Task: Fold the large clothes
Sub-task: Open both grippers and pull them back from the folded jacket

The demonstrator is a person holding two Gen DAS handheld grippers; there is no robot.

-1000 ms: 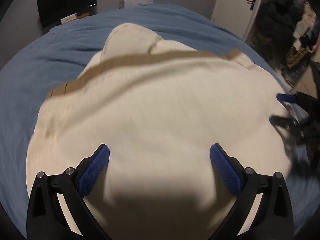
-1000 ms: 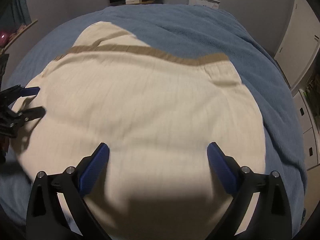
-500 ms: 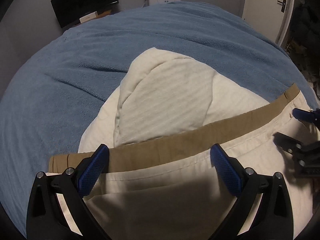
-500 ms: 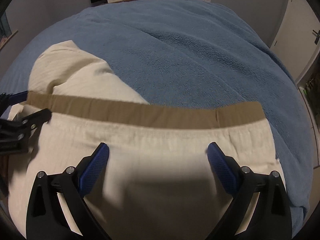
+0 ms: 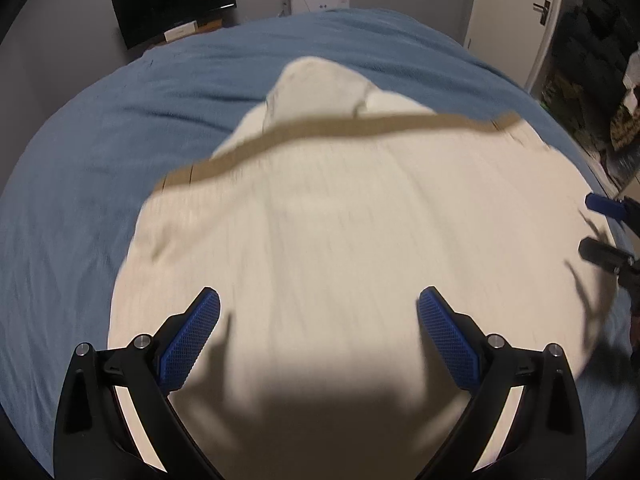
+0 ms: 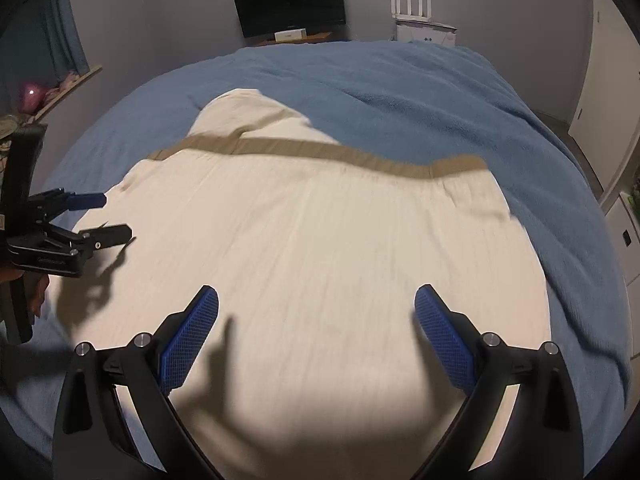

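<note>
I hold my left tool and right tool side by side above the cream garment, both with fingers spread wide and gripping nothing, likely to pick a fresh hold. The garment lies flat on the blue bed, tan band at the far edge. A dark screen stands by the grey wall.

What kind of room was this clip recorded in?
Most likely a home bedroom. A cream garment lies spread on a bed with a blue blanket; a dark monitor or TV and a white router stand by the grey far wall, with a white door nearby.
</note>
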